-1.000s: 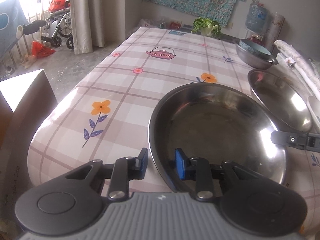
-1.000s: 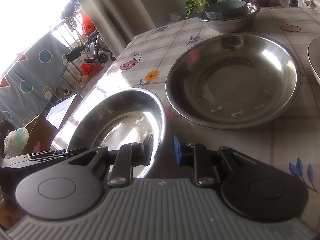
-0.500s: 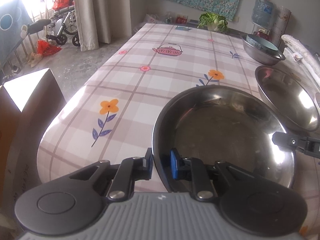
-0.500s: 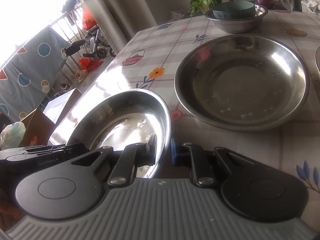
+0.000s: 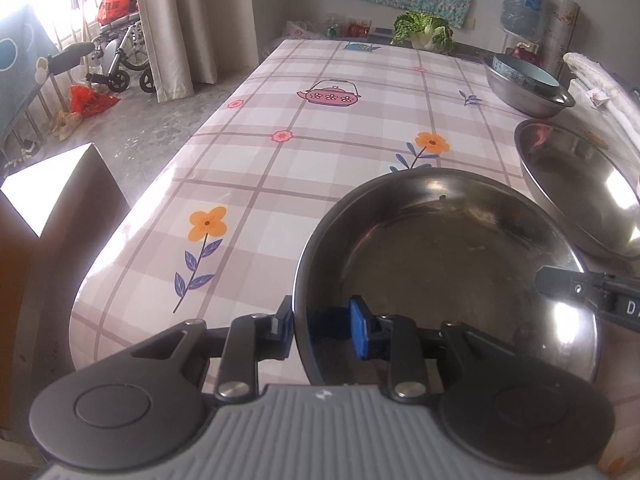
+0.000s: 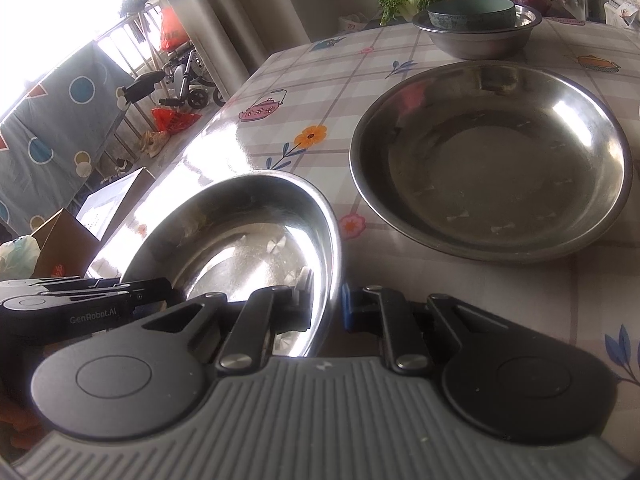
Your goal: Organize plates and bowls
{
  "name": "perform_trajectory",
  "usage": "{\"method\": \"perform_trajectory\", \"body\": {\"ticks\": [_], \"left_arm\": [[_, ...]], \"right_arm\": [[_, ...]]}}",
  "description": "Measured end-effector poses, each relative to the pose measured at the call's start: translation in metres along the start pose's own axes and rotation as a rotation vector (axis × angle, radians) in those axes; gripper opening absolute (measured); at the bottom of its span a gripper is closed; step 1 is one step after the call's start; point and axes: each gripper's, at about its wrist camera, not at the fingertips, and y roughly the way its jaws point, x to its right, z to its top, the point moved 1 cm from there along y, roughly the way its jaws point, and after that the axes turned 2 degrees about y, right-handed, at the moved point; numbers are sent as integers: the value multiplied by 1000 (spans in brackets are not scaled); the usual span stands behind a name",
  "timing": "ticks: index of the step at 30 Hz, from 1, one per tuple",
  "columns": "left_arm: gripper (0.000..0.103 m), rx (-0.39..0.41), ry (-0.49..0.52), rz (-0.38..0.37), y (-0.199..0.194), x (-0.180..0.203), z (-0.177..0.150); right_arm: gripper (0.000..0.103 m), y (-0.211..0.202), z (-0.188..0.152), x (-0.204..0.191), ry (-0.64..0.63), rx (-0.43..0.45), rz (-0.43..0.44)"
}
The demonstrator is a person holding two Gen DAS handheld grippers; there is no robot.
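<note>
A shiny steel plate (image 5: 444, 256) is held over the near end of the checked tablecloth. My left gripper (image 5: 322, 326) is shut on its near rim, one finger outside and the blue pad inside. My right gripper (image 6: 326, 308) is shut on the opposite rim of the same plate (image 6: 248, 236); its tip shows in the left wrist view (image 5: 576, 286). A second, larger steel plate (image 6: 492, 156) lies flat on the table just beyond, also in the left wrist view (image 5: 576, 184).
A steel bowl (image 6: 480, 36) holding a teal ceramic bowl (image 6: 472, 12) stands at the far end of the table, with a cabbage (image 5: 424, 32) behind. A cardboard box (image 5: 48, 208) stands on the floor left of the table edge.
Both grippers closed from open onto the plate's rim. The plate has lifted slightly and the views have shifted a little with it.
</note>
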Motion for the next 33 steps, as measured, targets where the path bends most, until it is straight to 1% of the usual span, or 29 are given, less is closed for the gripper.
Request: {"method": "perform_trajectory", "body": {"ticks": [17, 23, 33], "left_arm": [[29, -6, 8, 13, -3, 4, -1], [33, -4, 14, 14, -1, 5, 0], [34, -6, 9, 14, 0, 5, 1]], "right_arm": [[12, -2, 0, 1, -3, 2, -3], [12, -1, 0, 1, -3, 2, -2], [12, 2, 0, 1, -13, 3, -7]]}}
